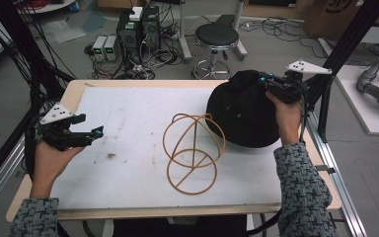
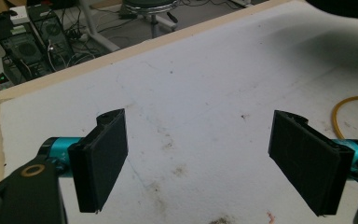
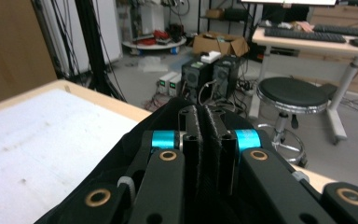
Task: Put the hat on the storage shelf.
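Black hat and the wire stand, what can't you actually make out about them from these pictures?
- Black hat, high view: its far right edge, where it is gripped, is covered by the right hand-held gripper and the hand.
- Hat, right gripper view: its jaws, shut on the fabric, block most of it; the bottom edge cuts off the rest.
- Wire stand, left gripper view: the right edge leaves just a yellow arc.
- Hat's inside: hidden everywhere.

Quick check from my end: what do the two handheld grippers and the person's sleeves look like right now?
Both grippers, the left gripper and the right gripper, are black with turquoise fittings near the jaws and brass-coloured pivot rings. Each carries a grey three-cornered plate dotted with small dark marks. The pads are flat, black and finely ribbed. A black cable trails from the right one. The sleeves are speckled grey-and-black knit.
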Tool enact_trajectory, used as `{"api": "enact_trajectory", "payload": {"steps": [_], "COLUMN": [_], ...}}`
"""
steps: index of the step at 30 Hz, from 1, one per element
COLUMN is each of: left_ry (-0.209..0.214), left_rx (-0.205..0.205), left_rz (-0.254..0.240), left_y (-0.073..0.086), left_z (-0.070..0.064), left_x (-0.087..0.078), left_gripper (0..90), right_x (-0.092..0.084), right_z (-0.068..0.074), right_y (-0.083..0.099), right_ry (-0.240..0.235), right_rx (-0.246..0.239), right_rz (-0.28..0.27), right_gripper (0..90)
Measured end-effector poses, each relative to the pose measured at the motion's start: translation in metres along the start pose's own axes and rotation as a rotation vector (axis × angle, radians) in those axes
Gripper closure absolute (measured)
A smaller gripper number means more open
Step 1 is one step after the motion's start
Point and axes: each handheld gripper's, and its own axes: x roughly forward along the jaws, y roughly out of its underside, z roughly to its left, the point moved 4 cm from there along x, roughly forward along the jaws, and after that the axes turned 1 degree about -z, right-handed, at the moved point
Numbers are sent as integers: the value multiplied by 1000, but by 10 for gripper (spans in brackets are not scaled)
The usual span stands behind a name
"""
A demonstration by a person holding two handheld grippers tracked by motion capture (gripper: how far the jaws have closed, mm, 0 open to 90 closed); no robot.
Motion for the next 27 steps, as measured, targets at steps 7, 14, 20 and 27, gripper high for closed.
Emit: {"api": "enact_trajectory", "payload": {"steps": [7, 14, 20, 27], "left_ry": [12, 12, 15, 18], "left_rx": [6, 0, 4, 6], "left_rz": [6, -2, 1, -2], "left_y": [0, -1, -1, -2], "left_z": [-2, -1, -2, -2], "left_x": [2, 1, 1, 0], "left_gripper": [203, 205, 208, 211], "right_x": [-18, -31, -43, -56], "right_z": [-3, -10, -9, -1], "right_y": [-28, -52, -77, -100], "right_ry": [-6, -35, -38, -81], "right_rx": [6, 57, 40, 60], "right_rz": [-47, -106, -129, -169], "right_gripper": [865, 865, 865, 865]}}
